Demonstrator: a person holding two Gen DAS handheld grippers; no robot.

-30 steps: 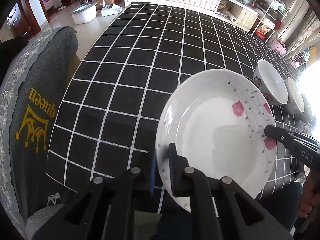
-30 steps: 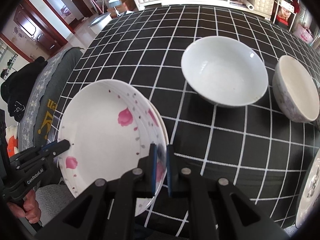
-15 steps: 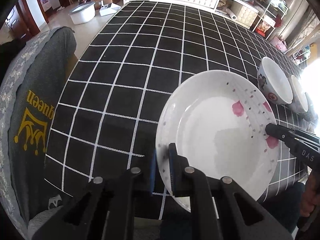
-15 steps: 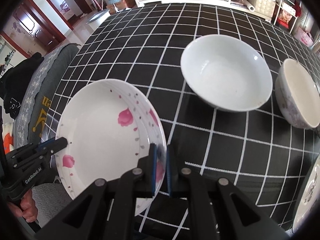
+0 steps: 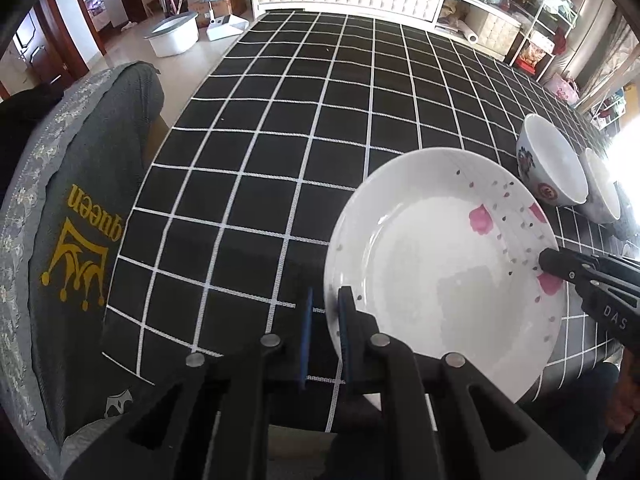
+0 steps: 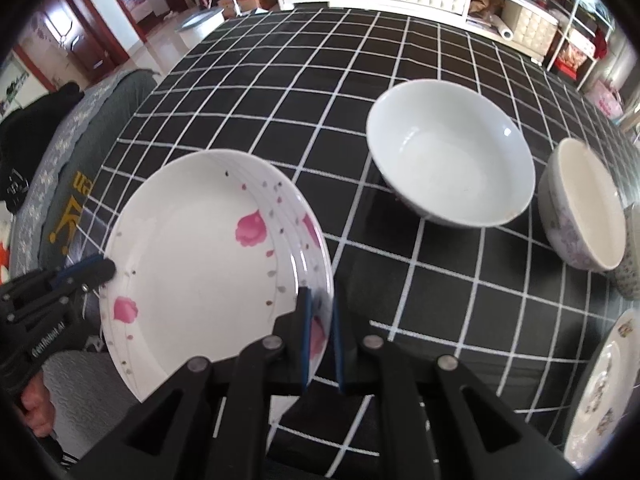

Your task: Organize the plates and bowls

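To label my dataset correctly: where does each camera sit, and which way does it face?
Left wrist: on left gripper, facing across the checked table; its fingers clamp the plate rim; right gripper shows opposite.
Right wrist: on right gripper, facing white bowl and patterned bowl; left gripper and hand show.
Shared: plate, table, bowls.

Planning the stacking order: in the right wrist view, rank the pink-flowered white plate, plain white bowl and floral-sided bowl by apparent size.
1. Pink-flowered white plate, though it is nearest the camera, so unsure.
2. Plain white bowl.
3. Floral-sided bowl, partly cropped.
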